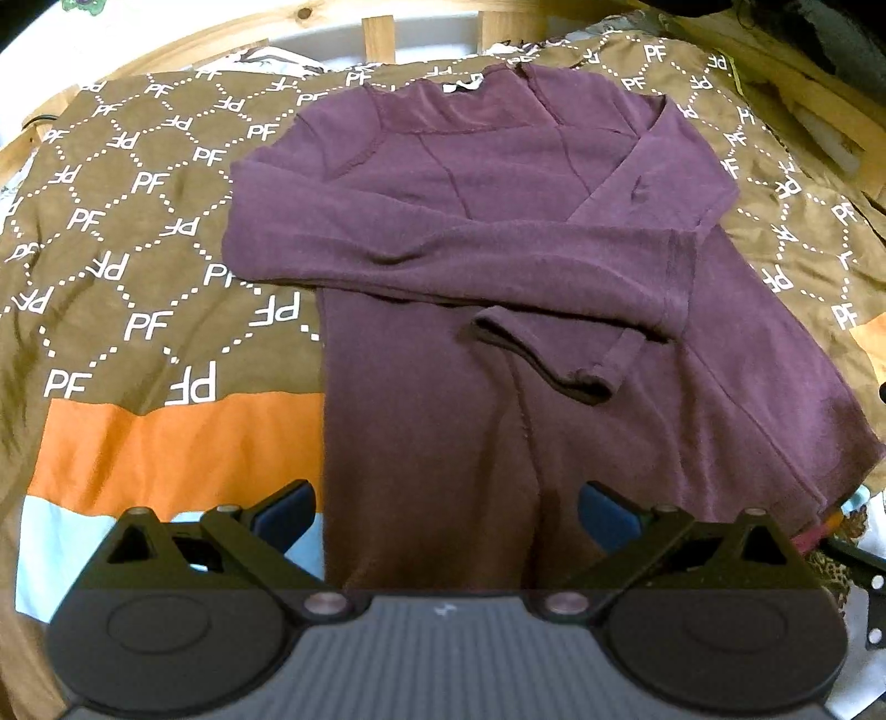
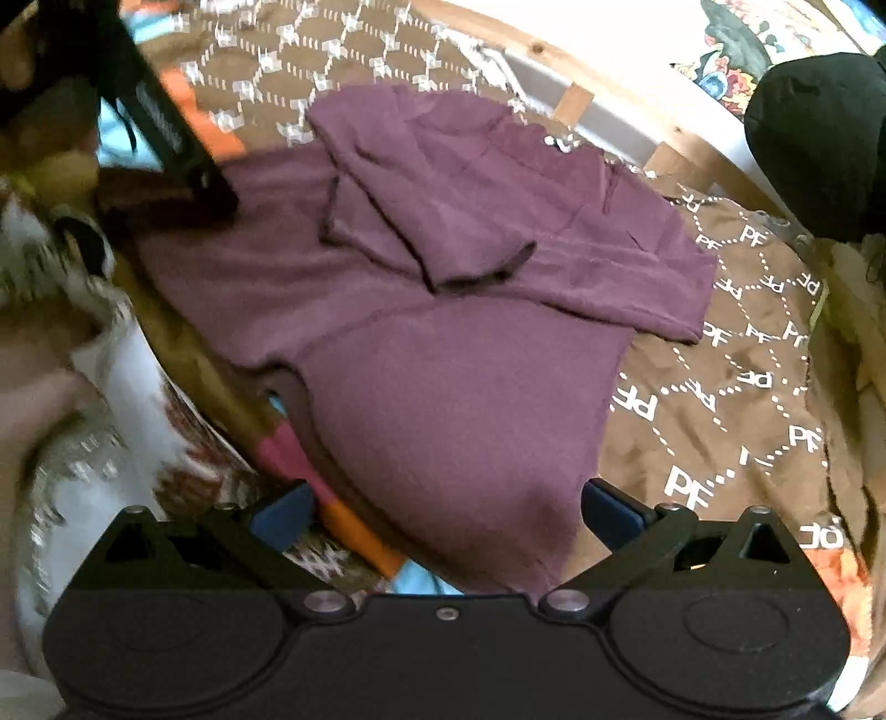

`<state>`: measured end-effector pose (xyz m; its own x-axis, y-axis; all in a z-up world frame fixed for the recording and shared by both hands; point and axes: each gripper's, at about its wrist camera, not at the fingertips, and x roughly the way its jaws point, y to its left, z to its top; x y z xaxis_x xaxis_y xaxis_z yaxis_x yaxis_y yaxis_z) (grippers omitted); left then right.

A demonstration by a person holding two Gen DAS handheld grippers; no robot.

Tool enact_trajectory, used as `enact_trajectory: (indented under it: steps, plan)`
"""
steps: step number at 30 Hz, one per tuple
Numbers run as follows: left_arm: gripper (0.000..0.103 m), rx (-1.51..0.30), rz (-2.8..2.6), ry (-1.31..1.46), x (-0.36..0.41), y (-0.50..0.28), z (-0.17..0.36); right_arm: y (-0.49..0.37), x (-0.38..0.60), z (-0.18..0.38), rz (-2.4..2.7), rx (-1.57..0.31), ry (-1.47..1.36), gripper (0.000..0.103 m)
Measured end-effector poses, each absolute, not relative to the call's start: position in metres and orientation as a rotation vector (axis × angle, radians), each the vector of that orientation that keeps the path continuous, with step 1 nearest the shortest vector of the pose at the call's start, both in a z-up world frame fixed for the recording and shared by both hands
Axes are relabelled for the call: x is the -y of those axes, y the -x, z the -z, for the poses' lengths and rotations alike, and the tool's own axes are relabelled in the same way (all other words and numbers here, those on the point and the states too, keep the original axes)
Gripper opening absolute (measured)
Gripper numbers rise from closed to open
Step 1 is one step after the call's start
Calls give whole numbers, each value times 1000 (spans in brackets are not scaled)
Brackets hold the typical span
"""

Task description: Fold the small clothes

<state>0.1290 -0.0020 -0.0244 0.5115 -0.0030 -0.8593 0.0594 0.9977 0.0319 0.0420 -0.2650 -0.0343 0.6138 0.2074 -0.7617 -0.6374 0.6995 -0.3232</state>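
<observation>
A purple long-sleeved shirt [image 1: 498, 232] lies flat on a brown "PF"-patterned bedspread [image 1: 138, 221], collar at the far end. Both sleeves are folded across the chest, cuffs [image 1: 542, 360] overlapping near the middle. My left gripper [image 1: 446, 520] is open, its blue pads either side of the shirt's bottom hem, left portion. In the right wrist view the same shirt [image 2: 443, 332] fills the middle. My right gripper [image 2: 446, 515] is open around the hem's right corner. The left gripper's dark body [image 2: 166, 138] shows at the upper left there.
The bedspread has orange [image 1: 166, 443] and light blue bands near the front edge. A wooden bed frame [image 1: 376, 33] runs along the far side. A black bundle [image 2: 819, 138] sits at the right edge. A patterned white fabric [image 2: 138, 443] lies at the left.
</observation>
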Motion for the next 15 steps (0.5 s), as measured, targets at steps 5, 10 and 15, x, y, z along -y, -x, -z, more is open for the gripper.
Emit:
enact_trajectory:
  steps: [5, 10, 15]
  plan:
    - [103, -1042, 41, -63, 9, -128, 24, -40, 256, 33, -547, -732, 608, 102]
    - [103, -1016, -14, -73, 14, -130, 19, -50, 246, 49, -530, -730, 649, 102]
    - [103, -1017, 3, -98, 23, -145, 14, -53, 243, 55, -542, -672, 690, 102]
